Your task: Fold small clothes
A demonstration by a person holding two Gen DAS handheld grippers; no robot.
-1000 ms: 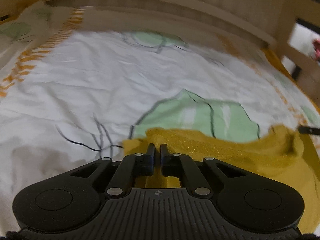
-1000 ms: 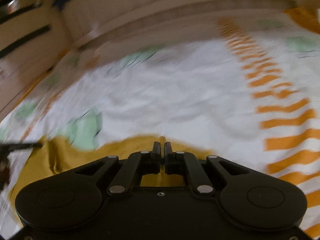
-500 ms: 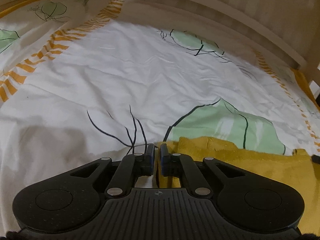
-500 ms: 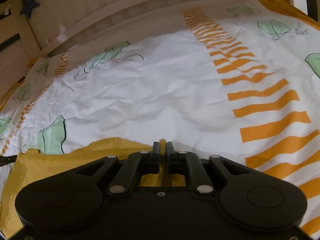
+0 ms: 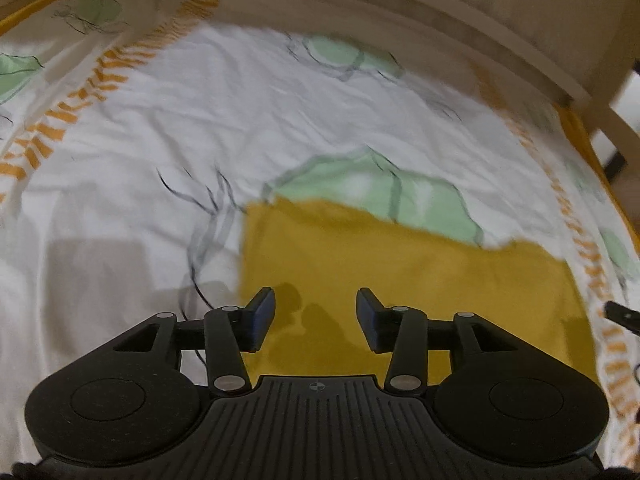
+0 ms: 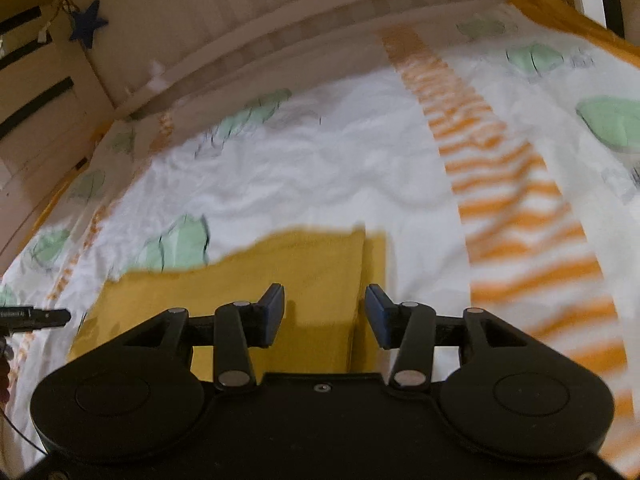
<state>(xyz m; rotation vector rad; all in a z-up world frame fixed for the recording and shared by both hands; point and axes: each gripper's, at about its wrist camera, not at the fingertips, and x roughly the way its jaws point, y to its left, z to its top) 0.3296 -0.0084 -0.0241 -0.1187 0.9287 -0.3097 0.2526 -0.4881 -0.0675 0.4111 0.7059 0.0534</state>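
Opening now, both tongs, left (image 5: pixel 315 318) and right (image 6: pixel 324 316), hold nothing; yellow garment (image 5: pixel 400 264) lies flat on the bed (image 5: pixel 200 128), lower centre, 1 fold apparently done, more likely left.

dim warm light, motion blur, fisheye bending

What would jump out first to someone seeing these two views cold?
The mustard-yellow cloth lying flat on the white leaf-print bedsheet, just ahead of both tongs. The left tongs and right tongs are opening, with nothing pinched between them. On the right, bold orange stripes run across the sheet toward the wooden bed rail.
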